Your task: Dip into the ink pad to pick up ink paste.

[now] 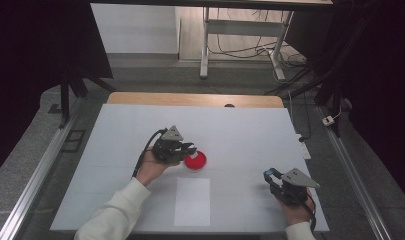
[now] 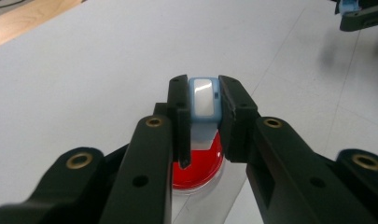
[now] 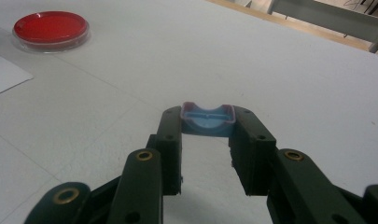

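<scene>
High view: red dish (image 1: 195,161) mid-table

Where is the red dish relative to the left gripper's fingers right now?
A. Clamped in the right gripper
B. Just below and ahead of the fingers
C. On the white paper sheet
B: in the left gripper view the red dish sits under the fingers, which clamp a small blue-and-white piece.

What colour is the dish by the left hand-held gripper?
Red, under a clear rim; the dish shows best in the right gripper view.
</scene>
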Motion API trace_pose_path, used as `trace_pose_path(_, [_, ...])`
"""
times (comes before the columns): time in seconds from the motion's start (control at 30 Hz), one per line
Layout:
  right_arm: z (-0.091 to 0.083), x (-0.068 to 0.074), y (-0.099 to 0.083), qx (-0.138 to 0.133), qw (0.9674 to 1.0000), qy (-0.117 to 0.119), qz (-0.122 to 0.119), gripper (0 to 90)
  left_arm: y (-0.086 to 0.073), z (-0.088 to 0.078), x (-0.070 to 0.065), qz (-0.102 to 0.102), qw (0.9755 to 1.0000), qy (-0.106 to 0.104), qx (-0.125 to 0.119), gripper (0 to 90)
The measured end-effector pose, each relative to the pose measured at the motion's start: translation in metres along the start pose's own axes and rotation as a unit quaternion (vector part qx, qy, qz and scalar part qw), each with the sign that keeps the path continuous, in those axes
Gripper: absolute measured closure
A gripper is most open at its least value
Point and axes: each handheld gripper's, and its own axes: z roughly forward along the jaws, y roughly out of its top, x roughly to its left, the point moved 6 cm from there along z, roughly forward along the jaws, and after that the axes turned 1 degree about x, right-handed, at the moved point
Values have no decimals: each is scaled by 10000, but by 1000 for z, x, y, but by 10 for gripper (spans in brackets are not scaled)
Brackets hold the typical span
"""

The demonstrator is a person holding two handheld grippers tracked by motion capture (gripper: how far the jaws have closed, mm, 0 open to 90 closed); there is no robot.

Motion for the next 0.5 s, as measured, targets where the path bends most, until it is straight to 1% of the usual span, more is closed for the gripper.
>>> trace_pose_path(0.2, [0, 0, 0, -19, 10000, -3, 2, 654, 2, -7, 0, -11, 10000, -49, -66, 756])
trace_pose_path(0.27, [0, 0, 0, -10, 10000, -11, -6, 654, 3, -8, -1, -44, 9999, -90, -108, 756])
trace_pose_path(0.4, [0, 0, 0, -12, 10000, -12, -7, 654, 3, -10, 0, -51, 9999, -86, -111, 756])
trace_pose_path(0.5, [0, 0, 0, -4, 10000, -22, -11, 654, 3, -12, -1, -85, 9998, -149, -137, 756])
